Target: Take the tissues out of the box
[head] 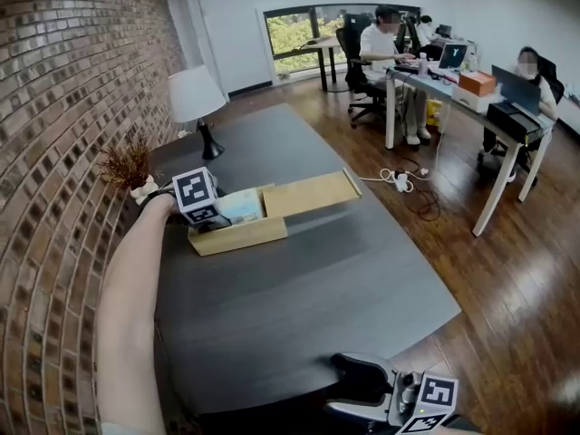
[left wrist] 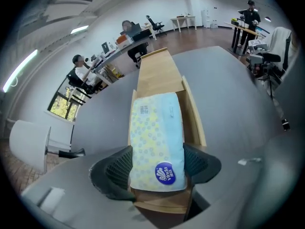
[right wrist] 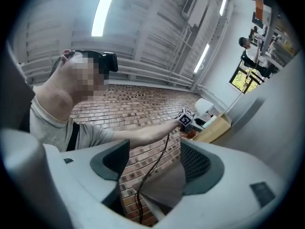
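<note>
We judge the grasping step is in hand. At the bottom centre of the left gripper view, the left gripper (left wrist: 157,165) is clamped on a soft pale blue-and-yellow plastic tissue pack (left wrist: 156,123). The pack lies in the open light wooden box (left wrist: 195,125) on the dark grey worktop (head: 299,288). The next move calls for lifting it clear of the box walls. Its round blue logo (left wrist: 164,173) reads "Vinda". The right gripper (right wrist: 155,163) has its jaws apart and holds nothing.

Bright light is coming from the window (head: 313,27) and ceiling lamps (right wrist: 101,11), while both gripper views are bending round at the edges.
</note>
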